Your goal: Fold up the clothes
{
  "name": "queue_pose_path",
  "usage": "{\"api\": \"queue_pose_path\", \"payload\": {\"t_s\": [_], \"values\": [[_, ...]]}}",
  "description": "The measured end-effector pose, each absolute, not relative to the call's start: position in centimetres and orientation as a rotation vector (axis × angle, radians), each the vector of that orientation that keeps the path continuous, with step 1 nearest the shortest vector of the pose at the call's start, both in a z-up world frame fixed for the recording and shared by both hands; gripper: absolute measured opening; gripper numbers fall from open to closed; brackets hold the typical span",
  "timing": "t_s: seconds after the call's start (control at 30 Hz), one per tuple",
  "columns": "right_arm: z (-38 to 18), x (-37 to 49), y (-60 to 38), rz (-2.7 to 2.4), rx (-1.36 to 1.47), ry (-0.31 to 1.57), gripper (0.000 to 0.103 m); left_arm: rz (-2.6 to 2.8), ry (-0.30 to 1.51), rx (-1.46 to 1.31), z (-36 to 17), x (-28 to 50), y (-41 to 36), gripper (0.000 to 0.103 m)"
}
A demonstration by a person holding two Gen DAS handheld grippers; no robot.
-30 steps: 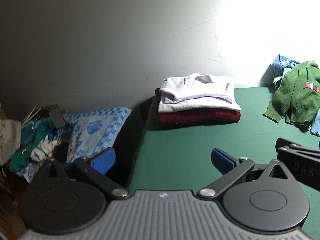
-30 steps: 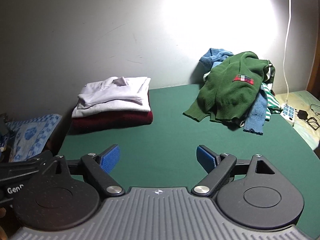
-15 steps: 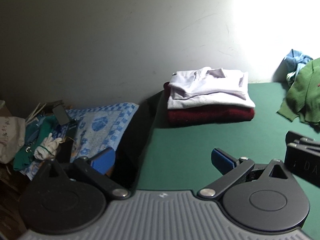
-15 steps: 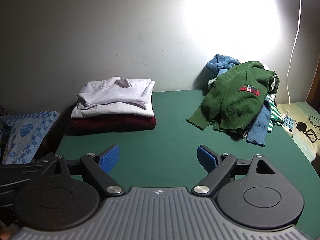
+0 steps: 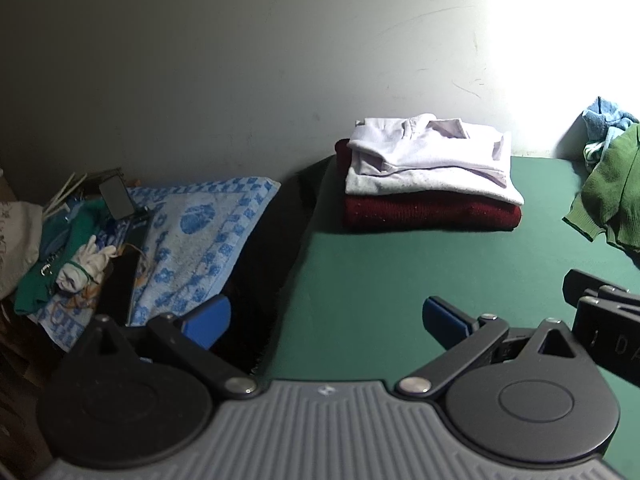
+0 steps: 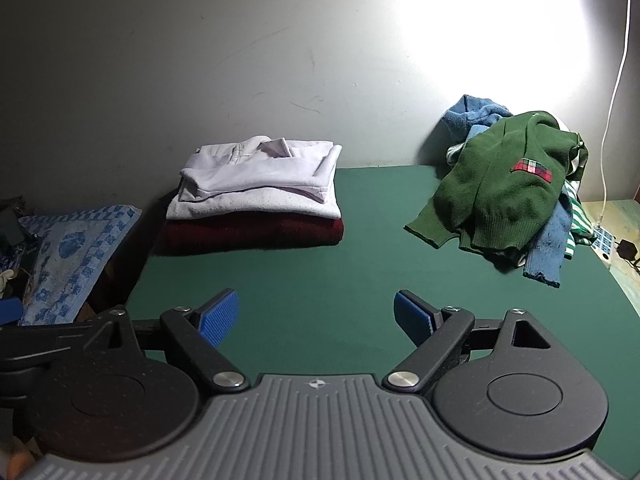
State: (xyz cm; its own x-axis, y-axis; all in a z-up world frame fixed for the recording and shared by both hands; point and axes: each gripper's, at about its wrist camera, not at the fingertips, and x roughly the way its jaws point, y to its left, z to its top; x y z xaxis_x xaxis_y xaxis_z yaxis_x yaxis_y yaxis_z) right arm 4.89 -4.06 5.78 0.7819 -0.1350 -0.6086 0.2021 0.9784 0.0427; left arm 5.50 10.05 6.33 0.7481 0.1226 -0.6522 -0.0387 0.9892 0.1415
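Green sweater (image 6: 504, 184) lies well beyond the right tool (image 6: 316, 318) (both tools wide, empty).

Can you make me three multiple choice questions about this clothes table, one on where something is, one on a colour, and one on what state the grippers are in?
1. Where does the pale shirt lie?
A. On top of the dark red sweater
B. Under the green sweater
C. On the blue patterned towel

2. What colour is the table cover?
A. Grey
B. Green
C. Brown

3. What state are the left gripper and right gripper in?
A. Both shut on cloth
B. One open, one shut
C. Both open and empty

Answers:
1. A, the pale shirt sits folded directly on the dark red sweater by the wall.
2. B, the cover under both piles is plainly green.
3. C, each pair of blue pads stands wide apart with only bare cover between.
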Motion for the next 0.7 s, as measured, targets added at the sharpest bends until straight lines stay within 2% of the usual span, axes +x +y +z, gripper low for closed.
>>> {"api": "queue_pose_path", "payload": {"t_s": [0.7], "values": [[6.6, 3.1, -4.4, -0.199, 0.129, 0.626, 0.087, 0.039, 0.727, 0.114, 6.8, 4.6, 9.9, 0.102]]}}
